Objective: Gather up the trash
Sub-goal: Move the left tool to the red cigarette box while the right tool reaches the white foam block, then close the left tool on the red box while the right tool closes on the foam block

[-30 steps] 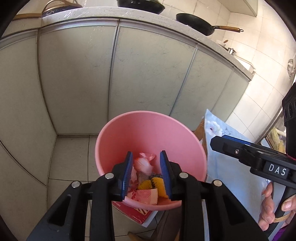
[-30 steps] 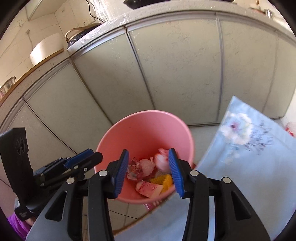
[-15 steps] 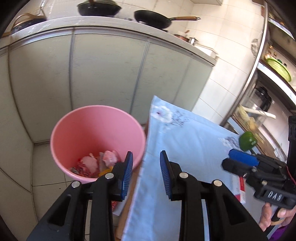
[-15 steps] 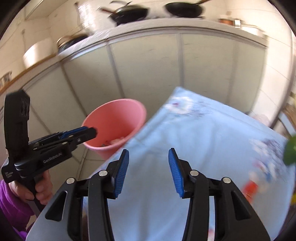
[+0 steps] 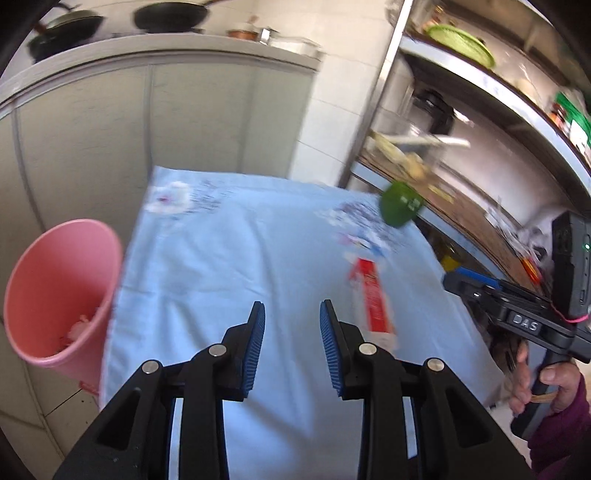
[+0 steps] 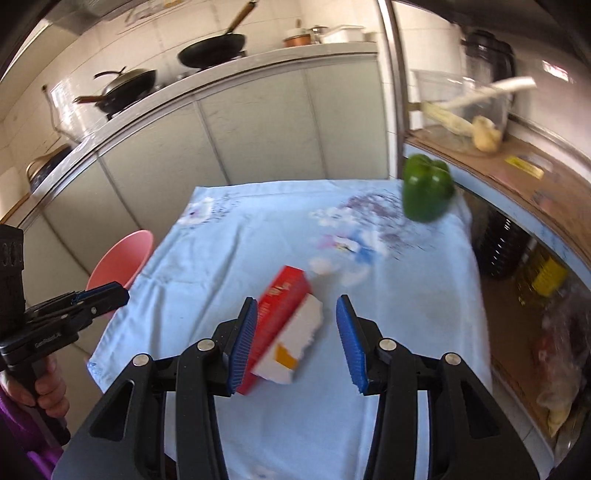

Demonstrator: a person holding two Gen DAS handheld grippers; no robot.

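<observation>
Hovering: right hand-held gripper (image 6: pixel 297 341) half-open, empty; over red box (image 6: pixel 284 328)

Both wrist views are brightly lit by daylight, with the white wall tiles (image 6: pixel 258 14) washed out and pale glare across the cabinet doors (image 5: pixel 207 122). Motion blur smears the background, so the green pepper (image 6: pixel 426 188) and the red and white box (image 5: pixel 373 299) look soft, while the black gripper frames in the foreground stay sharp. The fisheye lens bends the shelves (image 5: pixel 491 85) and worktop into curves and darkens the corners.
</observation>
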